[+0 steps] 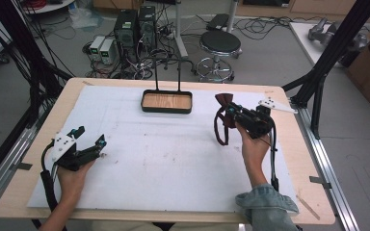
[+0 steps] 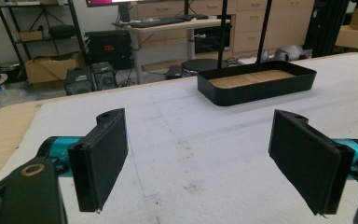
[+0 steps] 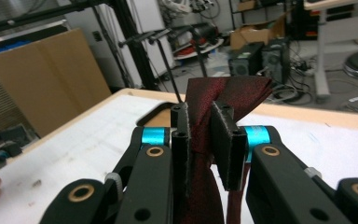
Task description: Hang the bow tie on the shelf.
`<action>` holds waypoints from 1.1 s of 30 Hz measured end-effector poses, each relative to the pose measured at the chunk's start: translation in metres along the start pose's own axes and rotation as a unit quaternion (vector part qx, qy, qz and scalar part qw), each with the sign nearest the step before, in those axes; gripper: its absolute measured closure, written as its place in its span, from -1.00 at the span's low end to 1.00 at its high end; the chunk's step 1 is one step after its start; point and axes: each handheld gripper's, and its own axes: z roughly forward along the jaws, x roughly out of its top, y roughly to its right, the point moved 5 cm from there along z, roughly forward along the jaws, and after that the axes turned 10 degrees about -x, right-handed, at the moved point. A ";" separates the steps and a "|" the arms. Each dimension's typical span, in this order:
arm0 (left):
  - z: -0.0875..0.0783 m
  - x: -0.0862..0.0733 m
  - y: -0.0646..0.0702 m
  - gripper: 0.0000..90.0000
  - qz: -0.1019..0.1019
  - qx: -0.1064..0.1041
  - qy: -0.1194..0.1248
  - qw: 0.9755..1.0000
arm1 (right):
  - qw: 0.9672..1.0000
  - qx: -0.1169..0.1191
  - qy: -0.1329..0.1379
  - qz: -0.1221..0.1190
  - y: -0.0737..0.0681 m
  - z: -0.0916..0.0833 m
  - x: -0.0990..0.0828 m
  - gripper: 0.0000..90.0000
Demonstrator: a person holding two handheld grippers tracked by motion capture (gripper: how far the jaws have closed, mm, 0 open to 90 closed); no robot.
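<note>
White sheeting covered the counter (image 1: 173, 159); the right gripper (image 1: 231, 111), clamped on a dark red bow tie (image 1: 223, 102), sat right of the tray (image 1: 166, 101), nearer than the open left gripper (image 1: 91, 139).

Table (image 1: 19, 192) carries a sheet (image 1: 164, 163) over most of its top. Tray (image 1: 166, 102) stands on the sheet at far centre, a stand (image 1: 173, 67) rising from its far rim. Left gripper (image 1: 87, 142) sits near left. Right gripper (image 1: 227, 111) is right of the tray, bow tie (image 1: 223, 118) between its jaws, above the sheet.
</note>
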 end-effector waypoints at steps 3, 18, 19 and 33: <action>0.000 0.000 0.000 -0.56 -0.002 0.000 0.000 1.000 | 1.000 0.012 0.001 -0.003 -0.008 0.014 0.009 0.74; 0.000 0.000 0.000 -0.55 -0.003 -0.003 0.000 1.000 | 0.998 0.060 -0.008 0.010 -0.026 0.077 0.041 0.74; 0.000 0.000 0.000 -0.55 -0.004 -0.004 0.000 1.000 | 0.998 0.064 -0.008 0.010 -0.030 0.084 0.044 0.74; 0.000 0.000 0.000 -0.55 -0.005 -0.007 -0.001 1.000 | 0.996 0.090 0.001 0.016 -0.047 0.119 0.061 0.74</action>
